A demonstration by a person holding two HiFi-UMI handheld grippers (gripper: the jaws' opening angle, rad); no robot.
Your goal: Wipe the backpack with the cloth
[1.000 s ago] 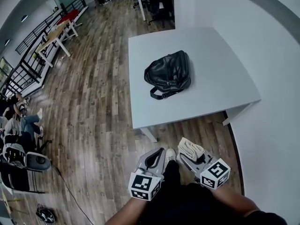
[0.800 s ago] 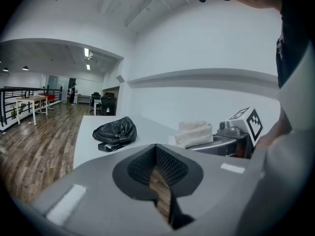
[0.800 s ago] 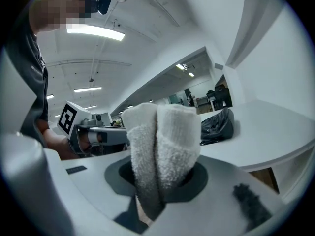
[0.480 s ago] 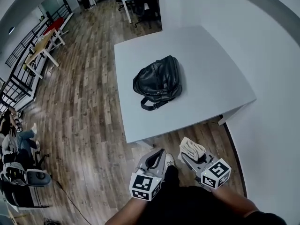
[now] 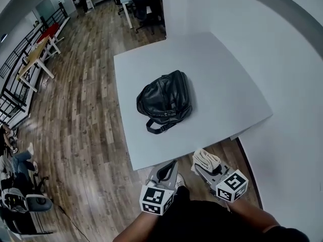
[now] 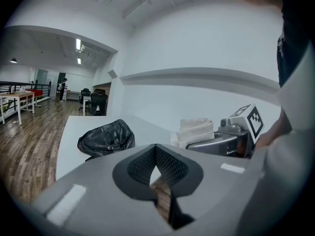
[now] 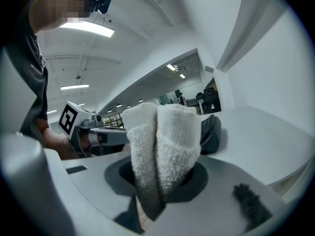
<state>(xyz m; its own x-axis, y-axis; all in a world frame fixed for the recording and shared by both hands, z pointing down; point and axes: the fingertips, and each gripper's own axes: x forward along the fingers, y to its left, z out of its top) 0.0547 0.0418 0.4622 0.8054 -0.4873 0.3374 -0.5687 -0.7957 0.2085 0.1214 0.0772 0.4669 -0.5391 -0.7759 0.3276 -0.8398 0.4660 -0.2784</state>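
Note:
A black leather backpack (image 5: 164, 101) lies on the white table (image 5: 222, 79), strap toward me; it also shows in the left gripper view (image 6: 107, 137) and partly behind the cloth in the right gripper view (image 7: 210, 133). My right gripper (image 5: 204, 162) is shut on a folded cream cloth (image 5: 206, 159), which fills the right gripper view (image 7: 161, 149). The left gripper (image 5: 168, 169) is shut with nothing in it, jaws pressed together (image 6: 156, 173). Both grippers hang close to my body, short of the table's near edge.
Wooden floor (image 5: 86, 135) lies left of the table. A white wall (image 5: 282, 59) runs along the table's right and far sides. Desks and office chairs (image 5: 141, 4) stand far back; seated people (image 5: 12, 160) are at the left.
The table and backpack have come nearer and shifted left in the head view as I walk toward them. Both grippers stay in the same place near my body, the cloth still held.

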